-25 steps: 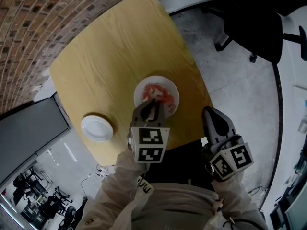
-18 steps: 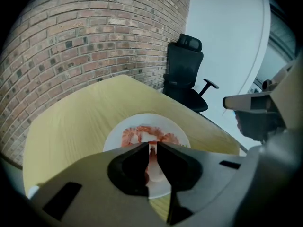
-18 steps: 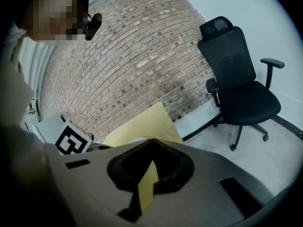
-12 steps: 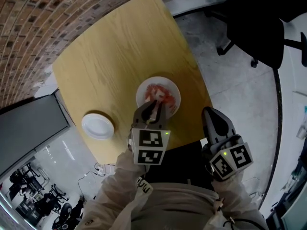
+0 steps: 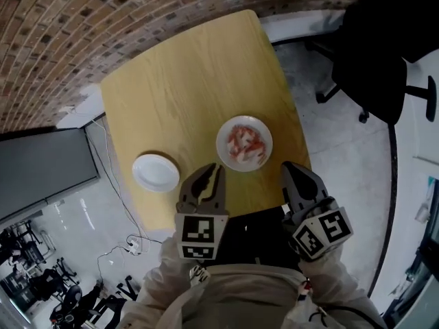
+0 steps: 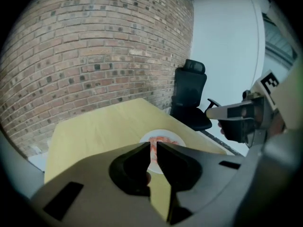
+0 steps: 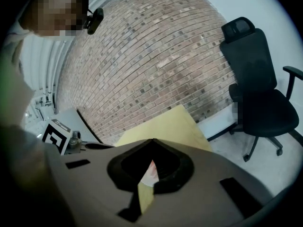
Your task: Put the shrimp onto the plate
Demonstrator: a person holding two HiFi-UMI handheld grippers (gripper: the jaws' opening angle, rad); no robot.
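Lifted off the plate (image 5: 219, 142), left gripper (image 5: 214, 170) pinches a pale-pink shrimp (image 6: 152, 151); right gripper (image 5: 288, 166) clenched.

The left claw (image 5: 214, 171) and right claw (image 5: 289, 168) are grey moulded shells with tapering jaws. Each carries at its rear a white marker cube (image 5: 201, 235) printed with black square patterns. The operator wears cream long sleeves (image 5: 161, 283), lightly creased.

The left gripper (image 6: 152, 148) fills the foreground, its dark jaws closed on a thin orange shrimp (image 6: 152, 153). Beyond them, a white plate (image 6: 176, 137) holding more shrimp sits near the wooden desk's (image 6: 94, 131) right edge. A brick wall (image 6: 94, 56) and a black office chair (image 6: 189, 98) stand behind. The right gripper (image 6: 215, 118) hovers at right.
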